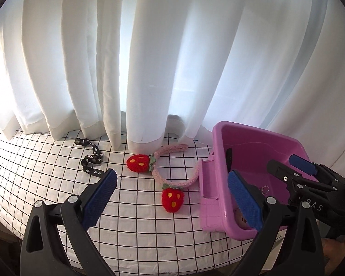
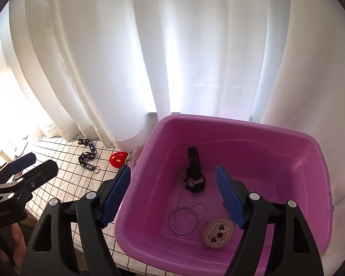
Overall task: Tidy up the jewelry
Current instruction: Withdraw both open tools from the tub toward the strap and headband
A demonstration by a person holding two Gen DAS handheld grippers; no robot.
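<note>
Pink plastic basin (image 2: 260, 142) already holds a watch (image 2: 194, 174), rings and a charm. Outside it, the strawberry headband (image 1: 172, 165) lies just left of its wall, arc running toward the curtain (nearer the left gripper (image 1: 172, 195)). Both jaws stand wide and empty; right gripper (image 2: 172, 195) hovers over the basin.

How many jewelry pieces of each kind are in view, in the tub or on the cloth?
Watch: 1, in the pink tub
Hoop rings: 2, in the tub
Round smiley-face charm: 1, in the tub
Strawberry headband: 1, on the checked cloth
Black studded strap: 1, on the cloth
Total: 6
</note>
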